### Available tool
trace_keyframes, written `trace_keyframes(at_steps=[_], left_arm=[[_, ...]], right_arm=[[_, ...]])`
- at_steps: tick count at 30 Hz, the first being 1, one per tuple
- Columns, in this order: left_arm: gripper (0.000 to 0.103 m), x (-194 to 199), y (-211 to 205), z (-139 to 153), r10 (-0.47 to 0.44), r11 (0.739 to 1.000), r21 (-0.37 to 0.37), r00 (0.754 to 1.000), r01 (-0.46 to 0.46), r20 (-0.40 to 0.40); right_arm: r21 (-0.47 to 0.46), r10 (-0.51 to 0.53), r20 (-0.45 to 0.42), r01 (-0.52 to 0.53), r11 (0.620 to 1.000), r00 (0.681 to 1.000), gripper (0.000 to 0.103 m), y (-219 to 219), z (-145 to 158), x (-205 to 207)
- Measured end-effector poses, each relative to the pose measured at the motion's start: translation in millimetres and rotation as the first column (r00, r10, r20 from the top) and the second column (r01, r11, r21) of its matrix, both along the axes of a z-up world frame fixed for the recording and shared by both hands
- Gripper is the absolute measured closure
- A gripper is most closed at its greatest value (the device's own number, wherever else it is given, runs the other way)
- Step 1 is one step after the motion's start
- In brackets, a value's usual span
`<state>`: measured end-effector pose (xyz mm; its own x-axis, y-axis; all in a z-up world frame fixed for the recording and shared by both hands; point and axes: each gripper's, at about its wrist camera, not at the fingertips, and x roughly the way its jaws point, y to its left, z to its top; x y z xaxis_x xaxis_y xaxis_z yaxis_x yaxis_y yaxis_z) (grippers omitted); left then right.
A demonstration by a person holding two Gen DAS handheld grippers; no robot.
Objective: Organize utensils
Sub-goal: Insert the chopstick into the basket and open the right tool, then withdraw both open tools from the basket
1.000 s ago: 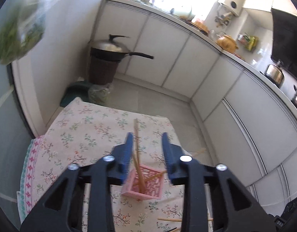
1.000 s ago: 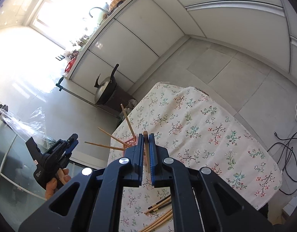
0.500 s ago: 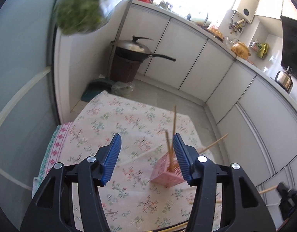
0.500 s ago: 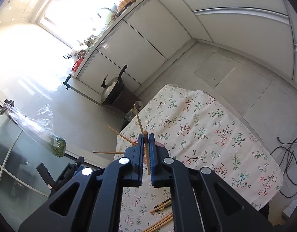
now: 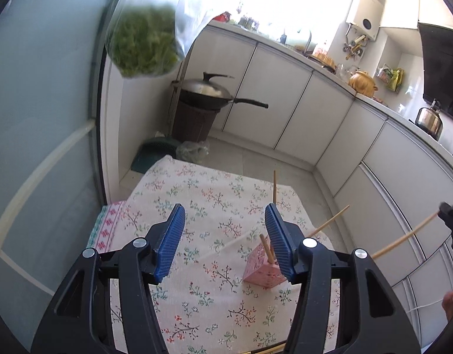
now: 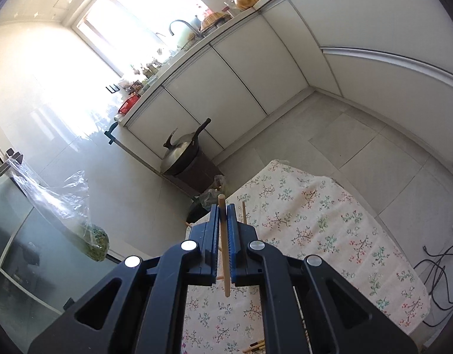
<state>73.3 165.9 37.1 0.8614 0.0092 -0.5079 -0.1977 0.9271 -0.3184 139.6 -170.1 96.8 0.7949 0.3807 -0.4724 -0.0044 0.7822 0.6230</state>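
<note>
L gripper [image 5: 225, 240] open above floral cloth [image 5: 202, 203], pink holder [image 5: 263, 271] w/ chopsticks [image 5: 266, 247].

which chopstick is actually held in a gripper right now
The chopstick clamped between the right gripper fingers, sticking out past both ends. The others either stand in the pink holder or lie loose on the table edge.

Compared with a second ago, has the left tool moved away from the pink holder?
Yes. The left tool has opened wider and shifted left; the pink holder, earlier between its tips, now sits by the right tip on the floral tablecloth.
</note>
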Motion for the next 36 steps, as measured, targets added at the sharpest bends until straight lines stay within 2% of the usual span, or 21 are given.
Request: trace_keyframes(at_steps=[6, 9, 12, 18, 20, 22, 27, 29, 32, 34, 36], left_arm=[[0.049, 3, 9, 1, -0.003, 1.000, -0.008, 1.000, 0.003, 0.005], [0.049, 7, 14, -2, -0.001, 1.000, -0.023, 1.000, 0.001, -0.009], [0.049, 7, 14, -1, -0.017, 0.999, -0.031, 1.000, 0.017, -0.002], [0.046, 2, -7, 9, -0.052, 0.997, 0.057, 0.998, 0.050, 0.039], [0.045, 2, -14, 10, -0.065, 0.995, 0.080, 0.997, 0.062, 0.039], [0.041, 2, -21, 10, -0.076, 0.993, 0.099, 0.996, 0.072, 0.037], [0.036, 0, -37, 9, -0.103, 0.987, 0.127, 0.994, 0.099, 0.027], [0.028, 0, -44, 7, -0.109, 0.985, 0.137, 0.994, 0.106, 0.018], [0.025, -1, -55, 4, -0.126, 0.981, 0.151, 0.992, 0.125, -0.001], [0.024, 0, -63, 1, -0.134, 0.977, 0.167, 0.991, 0.135, -0.019], [0.022, 0, -68, -2, -0.141, 0.974, 0.173, 0.990, 0.144, -0.029]], right_arm=[[-0.069, -0.010, -0.040, 0.007, 0.998, 0.999, 0.097, 25, -9, 42], [-0.097, -0.003, -0.098, -0.007, 0.995, 0.995, 0.094, 38, -30, 67], [-0.071, -0.027, -0.162, 0.016, 0.997, 0.986, 0.091, 37, -55, 79], [-0.118, -0.024, -0.151, 0.006, 0.993, 0.988, 0.090, 41, -69, 63], [-0.138, -0.020, -0.142, 0.000, 0.990, 0.990, 0.087, 43, -70, 54], [-0.159, -0.016, -0.129, -0.004, 0.987, 0.991, 0.076, 45, -71, 45], [-0.248, 0.000, -0.094, -0.023, 0.968, 0.996, 0.072, 54, -77, 21], [-0.291, 0.004, -0.073, -0.026, 0.956, 0.997, 0.068, 58, -78, 11], [-0.352, 0.014, -0.046, -0.029, 0.936, 0.999, 0.062, 66, -80, -2], [-0.393, 0.018, -0.023, -0.025, 0.919, 1.000, 0.051, 71, -82, -13], [-0.428, 0.021, -0.006, -0.022, 0.904, 1.000, 0.049, 75, -83, -21]])
